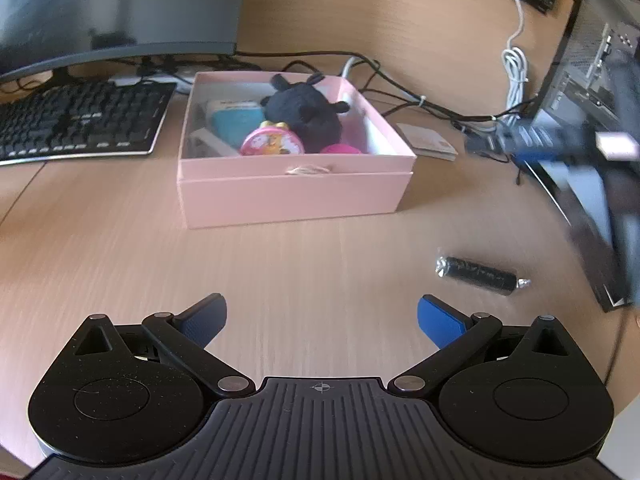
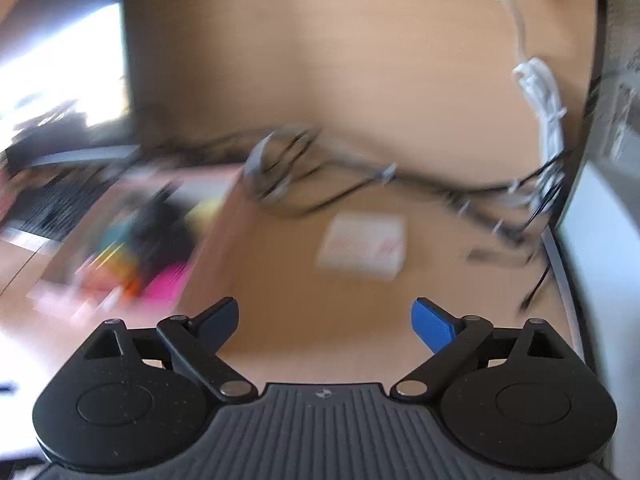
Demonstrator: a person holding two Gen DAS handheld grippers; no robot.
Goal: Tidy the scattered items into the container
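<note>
The pink box (image 1: 296, 184) sits mid-bench (image 1: 120, 248), holding a black plush (image 1: 304, 112) and a pink tin (image 1: 272, 142). A black roll (image 1: 480, 274) lies loose right of it. Left gripper (image 1: 322, 316) and right gripper (image 2: 325, 320) both hover, fingers apart and empty.

The left gripper (image 1: 322, 320) hangs over the bare wooden counter (image 1: 280, 272), jaws spread wide with nothing between them. Straight ahead of it sits a pink box (image 1: 296, 192) holding a black plush toy (image 1: 304, 116), a round pink tin (image 1: 272, 142), a light blue item (image 1: 236, 120) and something magenta (image 1: 340, 149). Ahead and to the gripper's right lies a black foil-ended roll (image 1: 480, 274), apart from the box. A keyboard (image 1: 80, 120) lies far ahead to its left.
</note>
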